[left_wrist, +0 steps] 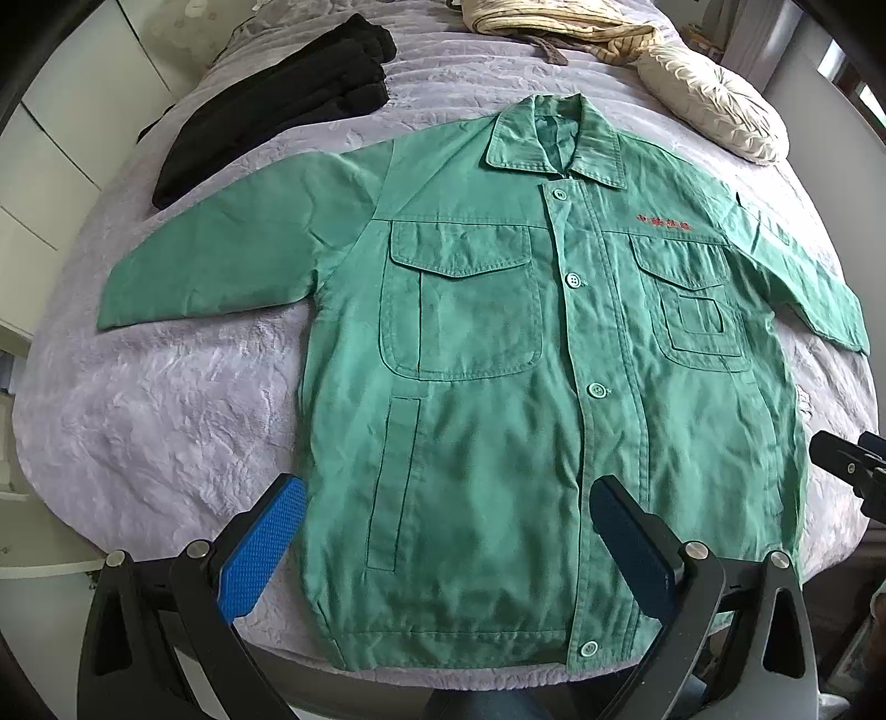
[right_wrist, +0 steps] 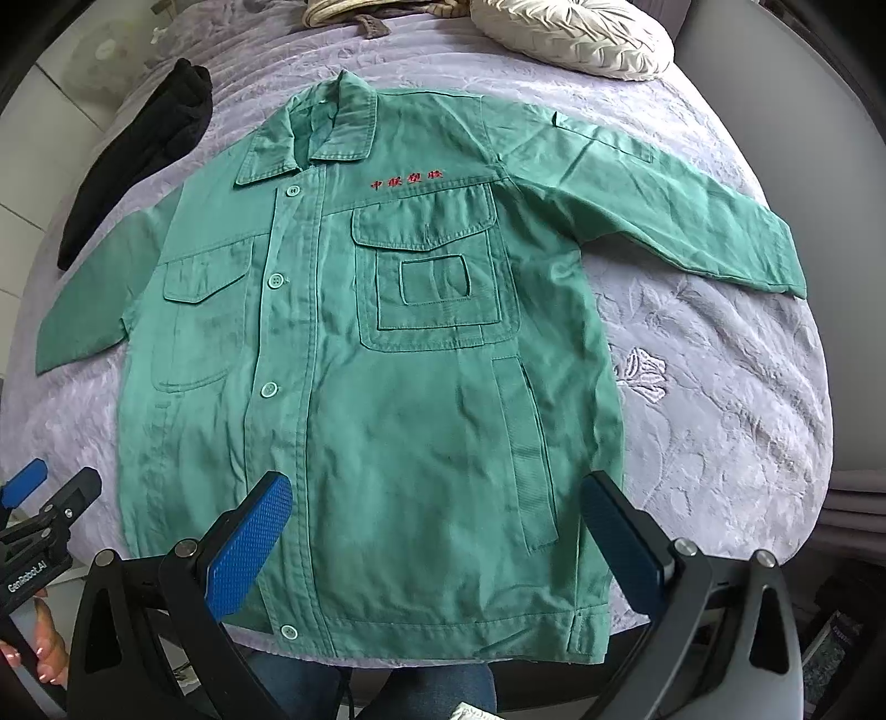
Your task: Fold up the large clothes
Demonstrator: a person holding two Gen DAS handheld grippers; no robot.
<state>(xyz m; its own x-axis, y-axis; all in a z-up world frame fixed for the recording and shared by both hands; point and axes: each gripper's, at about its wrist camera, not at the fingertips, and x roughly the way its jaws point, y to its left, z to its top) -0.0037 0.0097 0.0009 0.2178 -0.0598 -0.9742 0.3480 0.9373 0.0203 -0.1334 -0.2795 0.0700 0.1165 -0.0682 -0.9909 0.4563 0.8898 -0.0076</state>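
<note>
A green work jacket (left_wrist: 487,399) lies flat and buttoned on a lilac bedspread (left_wrist: 166,410), collar far, hem near me, both sleeves spread out. Red embroidery marks its chest. My left gripper (left_wrist: 448,515) hovers open over the hem's left half, blue pads wide apart, holding nothing. In the right wrist view the same jacket (right_wrist: 387,387) fills the middle. My right gripper (right_wrist: 437,515) is open above the hem's right half, empty. The left gripper (right_wrist: 33,498) shows at that view's left edge, a hand under it. The right gripper's tips (left_wrist: 853,465) peek in at the left view's right edge.
Folded black clothing (left_wrist: 277,105) lies at the far left of the bed. A cream pleated cushion (left_wrist: 714,105) and striped fabric (left_wrist: 554,22) sit at the far end. White cupboards (left_wrist: 66,138) stand left of the bed. A person's jeans (right_wrist: 376,692) show below the near edge.
</note>
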